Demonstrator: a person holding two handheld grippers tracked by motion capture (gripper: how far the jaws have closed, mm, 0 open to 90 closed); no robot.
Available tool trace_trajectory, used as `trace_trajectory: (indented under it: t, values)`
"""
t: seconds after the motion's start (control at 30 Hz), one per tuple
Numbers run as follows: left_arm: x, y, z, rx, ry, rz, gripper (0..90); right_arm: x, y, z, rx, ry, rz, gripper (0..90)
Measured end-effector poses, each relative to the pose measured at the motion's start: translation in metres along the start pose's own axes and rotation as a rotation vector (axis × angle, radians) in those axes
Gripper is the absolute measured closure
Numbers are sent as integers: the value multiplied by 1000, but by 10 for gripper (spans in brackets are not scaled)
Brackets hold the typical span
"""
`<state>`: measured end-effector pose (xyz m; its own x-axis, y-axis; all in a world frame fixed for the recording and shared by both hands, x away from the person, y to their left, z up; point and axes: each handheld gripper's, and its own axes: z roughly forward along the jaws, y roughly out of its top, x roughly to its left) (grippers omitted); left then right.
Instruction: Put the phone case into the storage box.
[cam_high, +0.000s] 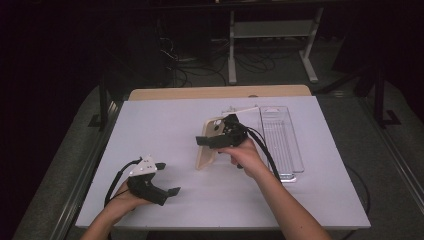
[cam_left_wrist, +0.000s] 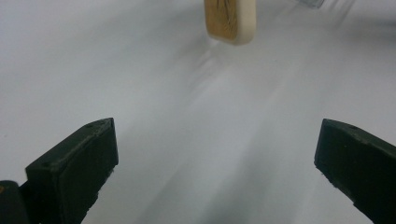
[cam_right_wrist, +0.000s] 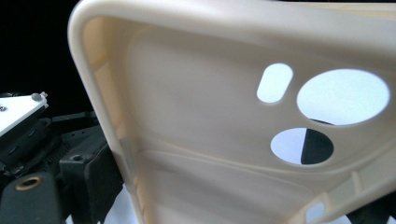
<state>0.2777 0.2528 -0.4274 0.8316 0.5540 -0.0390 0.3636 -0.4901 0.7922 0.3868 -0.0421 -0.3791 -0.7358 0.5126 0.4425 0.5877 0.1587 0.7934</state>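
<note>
The right gripper (cam_high: 220, 140) holds a cream phone case (cam_high: 209, 142) upright, its lower end resting on the white counter (cam_high: 165, 125); the jaws appear closed on the case's upper part near the camera cutouts, and from the right gripper view the hollow inside of the case (cam_right_wrist: 210, 121) faces that gripper at very close range. The left gripper (cam_high: 167, 180) hovers low over the counter with its jaws spread as wide as they go and nothing between them; the case (cam_left_wrist: 230, 21) stands well ahead of it, in line with the gap between the jaws. A clear plastic tray (cam_high: 280, 142) lies on the counter just beyond the right gripper. The step in hand looks like a one-handed hold of the case while the free gripper stands clear. The next move probably calls for the left gripper to travel forward and take the case's free lower edge, or for the right one to carry it toward the tray. No brand, label or writing can be read on the case, the tray or the grippers.
</note>
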Motion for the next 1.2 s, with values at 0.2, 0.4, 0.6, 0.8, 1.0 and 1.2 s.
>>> trace_trajectory:
  t: [0.2,0.4,0.6,0.8,1.0,1.2]
  values:
    - [0,-1,1,13,13,1,0,-3,1,-4,6,-22,-2,93]
    - [-1,-1,1,14,16,4,0,-5,6,-10,12,-41,-4,95]
    - [-2,0,1,2,13,-2,0,-7,15,-20,0,-55,1,96]
    - [-2,0,2,-16,13,-21,0,-12,19,-28,-9,-66,13,97]
    - [-1,-1,1,-3,12,-17,0,-14,27,-35,1,-92,13,97]
    - [0,-1,1,4,11,-18,0,-16,35,-45,-12,-107,7,98]
